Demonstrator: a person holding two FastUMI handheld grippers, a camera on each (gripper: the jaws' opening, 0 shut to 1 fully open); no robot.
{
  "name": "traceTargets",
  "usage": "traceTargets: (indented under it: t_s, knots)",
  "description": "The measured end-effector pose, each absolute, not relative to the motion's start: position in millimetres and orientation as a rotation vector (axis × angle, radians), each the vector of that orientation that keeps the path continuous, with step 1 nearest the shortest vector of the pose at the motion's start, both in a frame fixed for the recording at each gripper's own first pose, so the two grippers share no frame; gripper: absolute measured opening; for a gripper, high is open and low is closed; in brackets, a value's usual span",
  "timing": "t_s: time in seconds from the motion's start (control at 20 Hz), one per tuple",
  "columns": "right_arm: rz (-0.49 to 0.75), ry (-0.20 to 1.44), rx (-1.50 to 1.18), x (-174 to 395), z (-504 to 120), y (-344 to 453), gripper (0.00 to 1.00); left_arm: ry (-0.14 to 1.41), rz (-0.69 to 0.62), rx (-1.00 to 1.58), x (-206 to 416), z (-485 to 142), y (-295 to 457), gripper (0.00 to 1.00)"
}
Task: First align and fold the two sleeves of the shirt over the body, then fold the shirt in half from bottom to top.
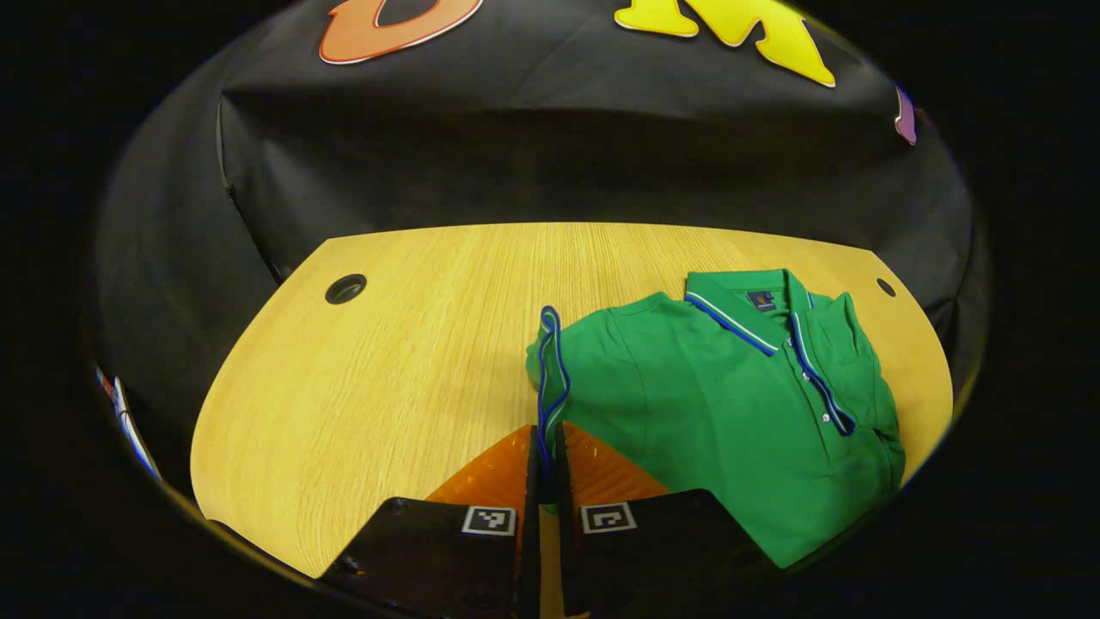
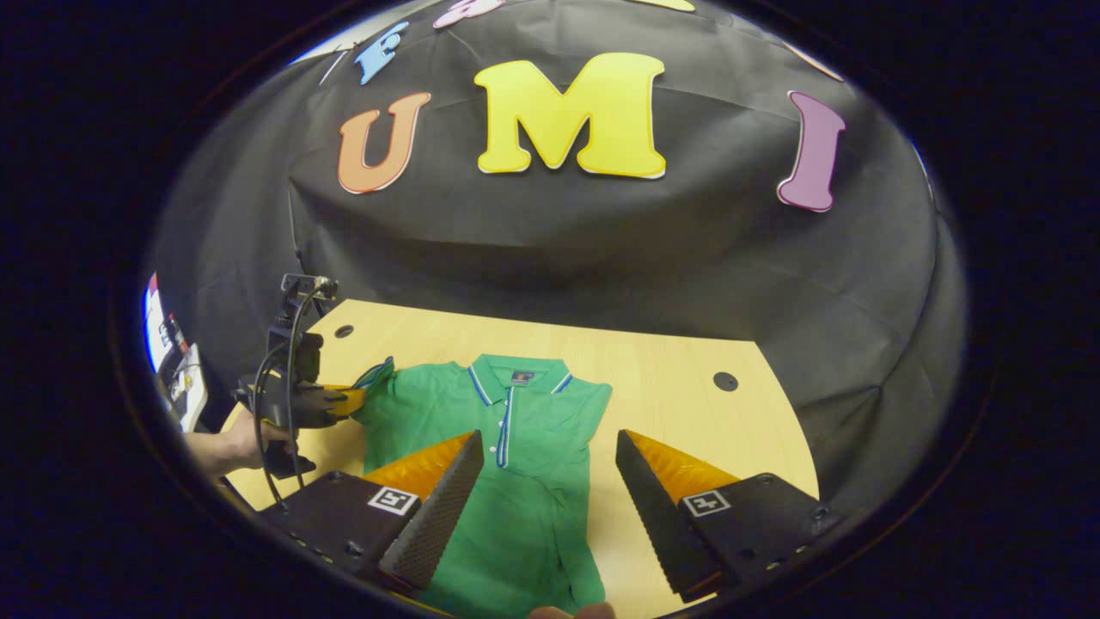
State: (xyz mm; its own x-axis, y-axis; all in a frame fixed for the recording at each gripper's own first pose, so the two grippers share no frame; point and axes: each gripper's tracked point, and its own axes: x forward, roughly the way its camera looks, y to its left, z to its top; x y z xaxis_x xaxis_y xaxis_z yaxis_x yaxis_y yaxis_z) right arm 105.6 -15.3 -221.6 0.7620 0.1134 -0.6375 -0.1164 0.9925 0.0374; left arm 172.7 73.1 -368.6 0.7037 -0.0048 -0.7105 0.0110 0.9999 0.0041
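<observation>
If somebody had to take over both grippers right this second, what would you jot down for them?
Left gripper: shut on the sleeve cuff, lifted at the shirt's edge.
Right gripper: open, hovering above the shirt, holding nothing.
The green shirt lies collar-up on the table.
Done: one sleeve looks already folded over the body.
Left: lay the held sleeve across the body, then fold bottom to top.

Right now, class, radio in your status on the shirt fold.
Left gripper shut on blue-trimmed sleeve cuff. Right gripper open above green polo shirt, holding nothing. Far sleeve already folded over body. Wooden table around shirt unobstructed.
</observation>
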Motion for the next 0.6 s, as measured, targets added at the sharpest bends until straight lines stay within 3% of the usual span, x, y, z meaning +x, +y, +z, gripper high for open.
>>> traceTargets:
  t_s: [0.3,0.6]
  knots:
    - [0.095,0.667,0.023,96,-208,-24,0.96,0.709,-0.050,-0.025,185,-311,43,0.15]
    - [0.028,0.634,0.022,69,-194,-57,0.95,0.665,-0.161,-0.011,201,-287,-33,0.15]
